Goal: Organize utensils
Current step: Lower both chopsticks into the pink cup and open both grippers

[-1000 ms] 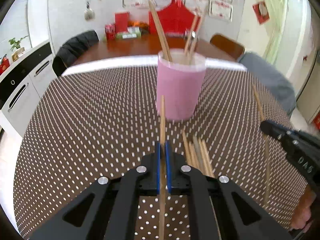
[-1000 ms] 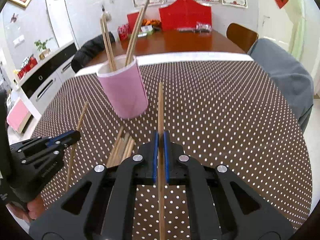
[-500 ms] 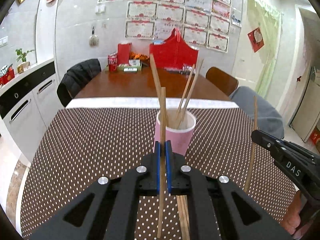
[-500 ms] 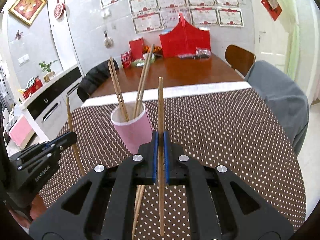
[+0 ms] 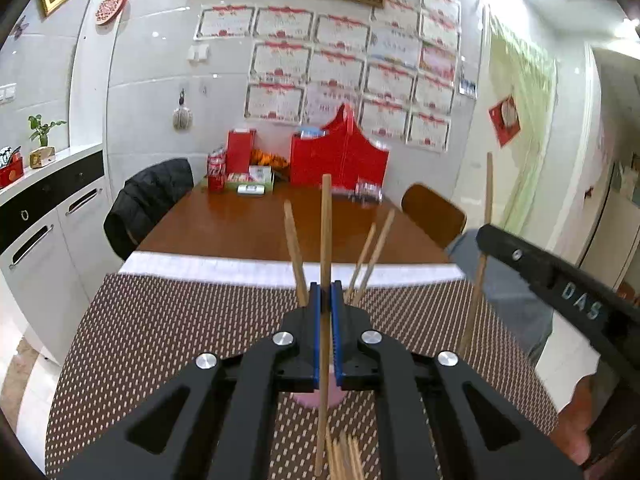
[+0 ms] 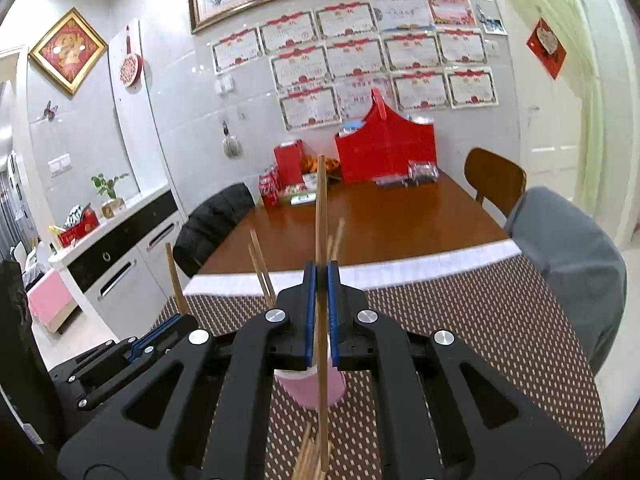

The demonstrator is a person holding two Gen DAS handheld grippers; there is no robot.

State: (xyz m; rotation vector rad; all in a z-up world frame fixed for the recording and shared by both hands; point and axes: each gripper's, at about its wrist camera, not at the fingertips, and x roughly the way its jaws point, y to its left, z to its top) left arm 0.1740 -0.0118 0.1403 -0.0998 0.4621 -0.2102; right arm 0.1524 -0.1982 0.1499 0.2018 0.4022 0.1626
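Note:
My left gripper [image 5: 327, 292] is shut on a wooden chopstick [image 5: 325, 232] held upright above the pink cup [image 5: 316, 400], which is mostly hidden behind the fingers. My right gripper [image 6: 321, 272] is shut on another chopstick [image 6: 321, 208], also upright over the pink cup [image 6: 312, 386]. Several chopsticks [image 5: 294, 248] stand in the cup. A bundle of loose chopsticks [image 5: 344, 456] lies on the dotted tablecloth below; it also shows in the right wrist view [image 6: 310, 456]. The right gripper shows in the left wrist view [image 5: 560, 292], the left one in the right wrist view [image 6: 132, 356].
The brown dotted tablecloth [image 5: 160, 340] covers the near table. Behind it is a wooden table [image 5: 248, 224] with red boxes [image 5: 340, 156], a chair with a black jacket [image 5: 148, 200], a brown chair [image 5: 432, 212] and white cabinets [image 5: 44, 232] at left.
Both grippers have risen and tilted up with their chopsticks, from low over the tablecloth to above the pink cup. The cup now sits beneath the fingers.

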